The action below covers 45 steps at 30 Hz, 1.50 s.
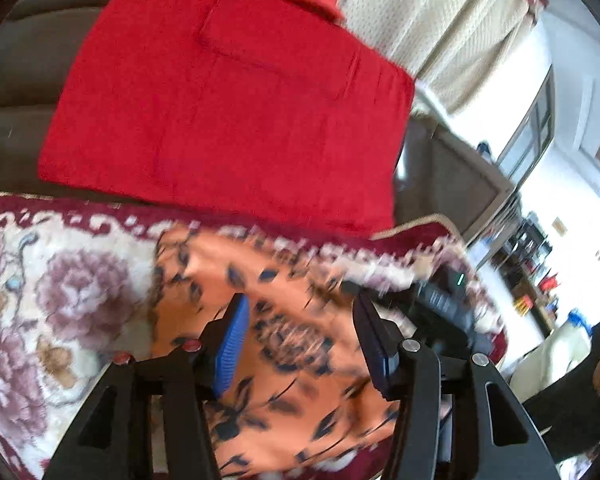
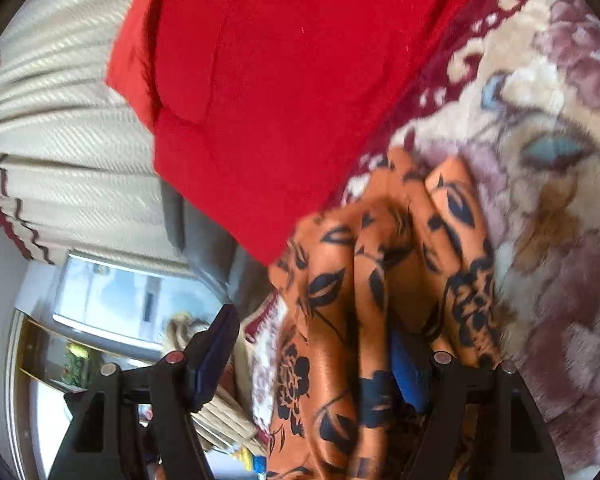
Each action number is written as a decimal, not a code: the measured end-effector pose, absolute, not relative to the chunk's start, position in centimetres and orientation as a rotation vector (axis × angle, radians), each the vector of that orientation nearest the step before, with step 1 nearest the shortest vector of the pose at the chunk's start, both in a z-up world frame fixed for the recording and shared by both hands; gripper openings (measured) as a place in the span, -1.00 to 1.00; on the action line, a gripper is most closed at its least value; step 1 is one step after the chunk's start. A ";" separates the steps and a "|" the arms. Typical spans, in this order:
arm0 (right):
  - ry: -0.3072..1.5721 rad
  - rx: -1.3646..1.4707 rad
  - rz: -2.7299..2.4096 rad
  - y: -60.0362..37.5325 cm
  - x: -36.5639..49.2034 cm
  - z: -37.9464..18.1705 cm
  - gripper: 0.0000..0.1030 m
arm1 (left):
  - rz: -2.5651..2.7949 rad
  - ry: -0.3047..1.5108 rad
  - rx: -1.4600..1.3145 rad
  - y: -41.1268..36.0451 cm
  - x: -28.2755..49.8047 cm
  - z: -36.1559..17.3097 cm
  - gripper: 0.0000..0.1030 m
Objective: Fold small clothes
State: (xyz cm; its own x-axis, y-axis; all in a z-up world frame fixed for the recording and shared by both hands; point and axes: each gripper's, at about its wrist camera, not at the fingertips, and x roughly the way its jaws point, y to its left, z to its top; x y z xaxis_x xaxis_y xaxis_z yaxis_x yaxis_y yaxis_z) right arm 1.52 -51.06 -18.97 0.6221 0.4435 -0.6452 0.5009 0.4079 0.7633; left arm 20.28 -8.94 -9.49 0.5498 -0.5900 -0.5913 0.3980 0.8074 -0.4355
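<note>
Floral blanket (image 1: 60, 280) carried the orange floral garment (image 1: 284, 344) just beside a folded red garment (image 1: 220, 112) — left tongs (image 1: 300, 320) spread wide above it, right tongs (image 2: 312, 340) released, fabric bunched between.

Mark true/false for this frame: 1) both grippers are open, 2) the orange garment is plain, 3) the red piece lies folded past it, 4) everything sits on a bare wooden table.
1) True: the left gripper and the right gripper both have spread fingers.
2) False: the orange floral-print garment carries dark leaves and flowers.
3) True: the red folded cloth lies flat beyond it.
4) False: the garment rests on a cream floral blanket with a maroon border.
</note>
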 end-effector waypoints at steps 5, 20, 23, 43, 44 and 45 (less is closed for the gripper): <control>1.002 1.132 -0.134 -50.6 2.6 -19.9 0.45 | -0.537 0.915 -0.165 -8.4 19.7 -14.3 0.06; 0.870 0.429 -0.106 -45.6 8.8 -11.7 -0.72 | -0.546 0.909 -0.042 -12.7 20.1 -17.5 0.19; 1.043 0.500 -0.240 -49.7 8.5 -16.9 -0.60 | -0.523 0.880 0.025 -14.3 20.0 -18.0 0.22; 1.325 0.404 -0.194 -42.4 -1.8 -15.0 -0.36 | -0.425 0.930 0.087 -8.8 16.8 -18.8 0.31; 1.316 0.418 -0.185 -42.5 -1.7 -14.4 -0.37 | -0.429 0.920 0.085 -8.6 17.0 -18.3 0.31; 1.312 0.418 -0.184 -42.7 -1.4 -13.6 -0.37 | -0.435 0.892 0.077 -8.3 17.0 -17.5 0.31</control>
